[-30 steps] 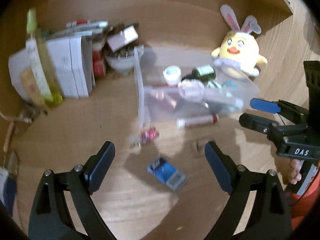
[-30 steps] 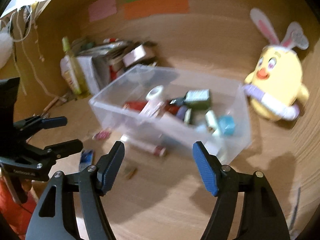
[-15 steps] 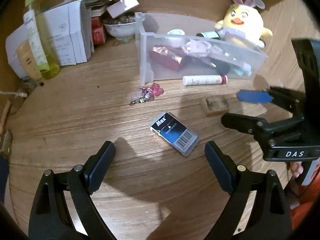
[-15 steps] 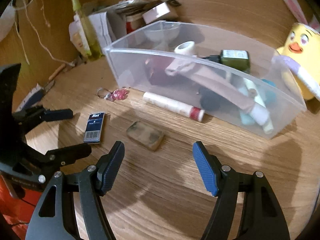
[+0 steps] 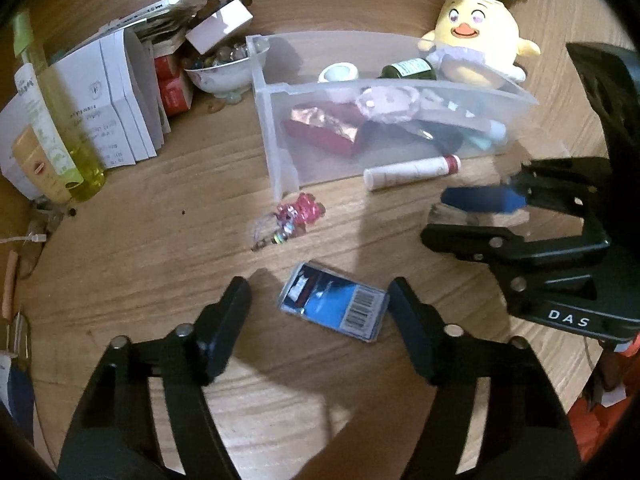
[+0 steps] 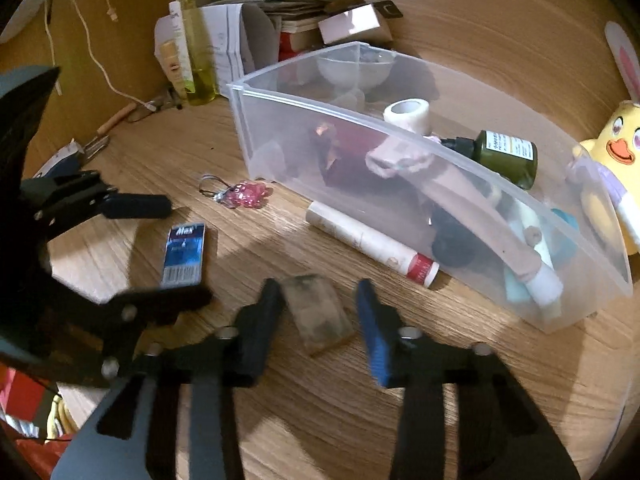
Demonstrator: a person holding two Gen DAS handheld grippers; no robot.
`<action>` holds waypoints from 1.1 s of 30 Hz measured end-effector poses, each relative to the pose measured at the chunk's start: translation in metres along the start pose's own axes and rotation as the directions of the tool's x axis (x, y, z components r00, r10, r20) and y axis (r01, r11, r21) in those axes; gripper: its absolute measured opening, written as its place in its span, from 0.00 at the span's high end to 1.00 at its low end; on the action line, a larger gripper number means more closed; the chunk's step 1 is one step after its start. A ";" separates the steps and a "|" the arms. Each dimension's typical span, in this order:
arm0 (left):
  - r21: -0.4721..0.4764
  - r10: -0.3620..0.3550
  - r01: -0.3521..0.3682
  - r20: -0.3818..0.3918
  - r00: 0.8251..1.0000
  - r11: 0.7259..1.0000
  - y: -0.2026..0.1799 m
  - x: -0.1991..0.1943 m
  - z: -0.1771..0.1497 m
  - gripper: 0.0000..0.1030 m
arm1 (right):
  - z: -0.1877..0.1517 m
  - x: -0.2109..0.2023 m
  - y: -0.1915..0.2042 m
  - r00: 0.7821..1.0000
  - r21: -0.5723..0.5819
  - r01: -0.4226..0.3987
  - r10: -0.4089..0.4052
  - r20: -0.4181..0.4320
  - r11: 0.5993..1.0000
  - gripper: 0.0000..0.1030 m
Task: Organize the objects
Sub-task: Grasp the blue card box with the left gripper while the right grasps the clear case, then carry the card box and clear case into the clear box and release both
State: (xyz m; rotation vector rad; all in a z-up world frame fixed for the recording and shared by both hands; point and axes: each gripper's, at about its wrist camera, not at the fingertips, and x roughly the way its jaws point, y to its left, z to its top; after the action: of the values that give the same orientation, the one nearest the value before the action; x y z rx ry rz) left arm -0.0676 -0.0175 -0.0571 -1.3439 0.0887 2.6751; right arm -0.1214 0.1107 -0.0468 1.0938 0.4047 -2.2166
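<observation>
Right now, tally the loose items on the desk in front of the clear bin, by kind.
Blue box: 1
Brown block: 1
Pink keychain charm: 1
White tube with red cap: 1
Total: 4, all outside the clear bin.

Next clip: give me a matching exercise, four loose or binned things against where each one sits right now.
Things:
1. blue card
2. brown block
3. white tube
4. green bottle

Places:
A. inside the bin
B. on the table against the bin's front wall
C. between the left tool's fingers
D. between the right tool's fingers

Pairs: 1-C, 2-D, 3-B, 4-A
</observation>
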 end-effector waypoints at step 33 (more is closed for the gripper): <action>-0.120 -0.056 0.082 0.205 0.977 0.989 -0.017 -0.043 0.043 0.51 | -0.002 -0.076 -0.062 0.977 0.173 0.017 -0.054 0.208 0.985 0.79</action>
State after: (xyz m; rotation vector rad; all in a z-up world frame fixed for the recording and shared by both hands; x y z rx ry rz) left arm -0.0736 0.0002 0.0033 -1.0773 -0.1524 2.7804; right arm -0.1256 0.1886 0.0126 0.9271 0.1463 -2.4054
